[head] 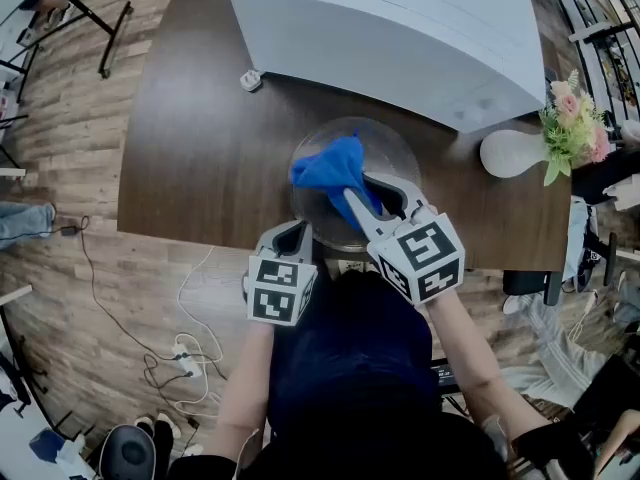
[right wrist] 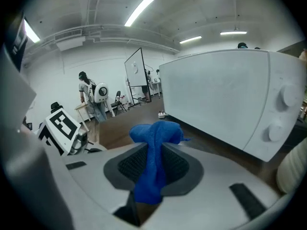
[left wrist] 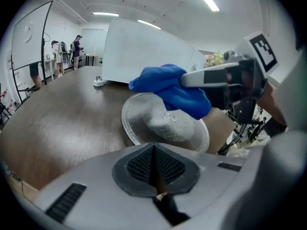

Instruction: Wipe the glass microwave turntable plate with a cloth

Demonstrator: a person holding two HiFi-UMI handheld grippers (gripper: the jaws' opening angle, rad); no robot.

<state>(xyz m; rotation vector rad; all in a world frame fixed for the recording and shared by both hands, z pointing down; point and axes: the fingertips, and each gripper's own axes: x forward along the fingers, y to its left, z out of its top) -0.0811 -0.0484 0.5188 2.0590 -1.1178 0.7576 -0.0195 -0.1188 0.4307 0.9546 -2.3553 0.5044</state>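
The clear glass turntable plate [head: 395, 153] lies on the dark wooden table [head: 200, 148], close to its near edge. A blue cloth [head: 330, 166] is bunched over the plate's left part. My right gripper [head: 358, 188] is shut on this cloth [right wrist: 156, 133], which hangs down between its pads [right wrist: 132, 164]. My left gripper [head: 300, 226] sits at the plate's near-left rim. In the left gripper view its jaws [left wrist: 153, 147] are closed and the plate [left wrist: 139, 119] runs in behind their tips. The cloth [left wrist: 172, 90] hovers just over the glass there.
A large white microwave [head: 400, 28] stands behind the plate. A white vase [head: 515, 153] with flowers [head: 575, 123] is at the right, and a small white object [head: 250, 80] at the microwave's left corner. Cables lie on the floor below the table's near edge.
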